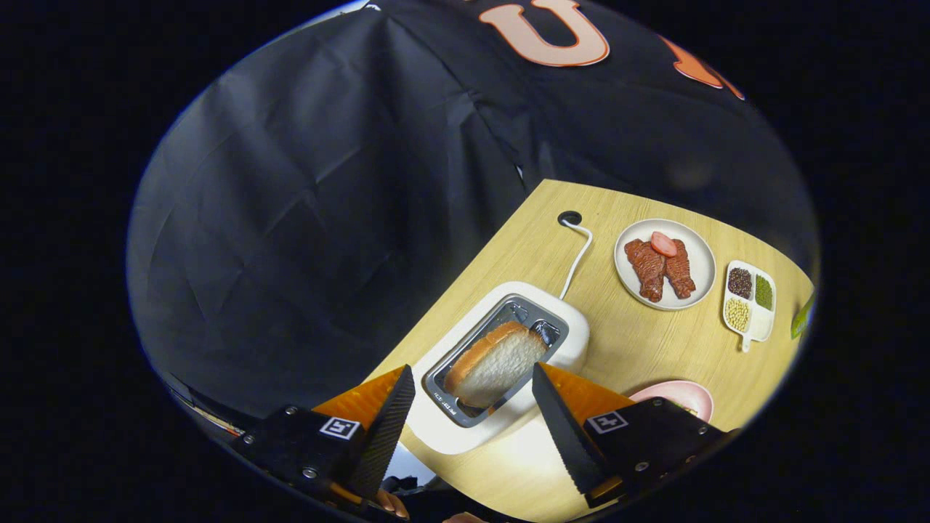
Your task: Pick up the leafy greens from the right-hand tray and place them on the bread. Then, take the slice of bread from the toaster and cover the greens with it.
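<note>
Light wooden table (639, 341), white toaster (574, 327) holding bread slice (498, 363), slice between and just beyond the spread fingers, gripper (472, 392) wide, empty.

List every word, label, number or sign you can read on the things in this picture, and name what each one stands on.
Small dark print on the toaster rim, beside the bread slice: too small to read.
Square black-and-white marker tags on the open gripper, one on each finger mount: coded patterns, no words.
Plate of meat and bean dish: no text.
</note>
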Demonstrator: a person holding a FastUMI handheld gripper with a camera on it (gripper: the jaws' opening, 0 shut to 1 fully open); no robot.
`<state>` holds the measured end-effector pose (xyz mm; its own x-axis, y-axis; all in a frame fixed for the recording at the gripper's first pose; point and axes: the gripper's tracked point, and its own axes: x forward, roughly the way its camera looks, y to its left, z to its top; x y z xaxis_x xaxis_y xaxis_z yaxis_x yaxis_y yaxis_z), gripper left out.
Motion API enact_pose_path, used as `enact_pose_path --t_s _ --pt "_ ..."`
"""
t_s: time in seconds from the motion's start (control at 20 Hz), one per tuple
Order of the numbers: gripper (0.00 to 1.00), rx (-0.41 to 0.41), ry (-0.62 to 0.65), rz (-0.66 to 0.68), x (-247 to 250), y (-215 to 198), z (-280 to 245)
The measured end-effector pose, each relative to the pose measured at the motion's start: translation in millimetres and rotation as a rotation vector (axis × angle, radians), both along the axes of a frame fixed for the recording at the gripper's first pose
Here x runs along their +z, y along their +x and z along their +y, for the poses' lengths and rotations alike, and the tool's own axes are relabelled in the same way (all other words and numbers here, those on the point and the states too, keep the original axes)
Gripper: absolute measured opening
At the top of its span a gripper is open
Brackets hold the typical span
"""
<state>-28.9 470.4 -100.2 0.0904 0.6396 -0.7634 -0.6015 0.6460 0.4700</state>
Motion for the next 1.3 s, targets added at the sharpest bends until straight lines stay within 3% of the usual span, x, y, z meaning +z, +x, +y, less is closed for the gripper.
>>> enact_pose_path --t_s 0.15,0.35,0.55,0.95,1.1,1.3 --pt "0.95 -0.006 -0.01 0.057 -3.3 1.3 13.4" --pt "0.92 -0.004 -0.092 0.039 -11.5 6.8 15.0" --pt "0.82 0.013 -0.176 0.026 -31.1 5.2 7.9" --pt "0.43 -0.001 -0.202 0.091 -44.7 4.4 1.9" --pt "0.2 -0.029 -0.193 0.057 -42.1 12.4 -6.8" --pt "0.15 -0.065 -0.106 0.039 -18.9 17.3 -10.7"
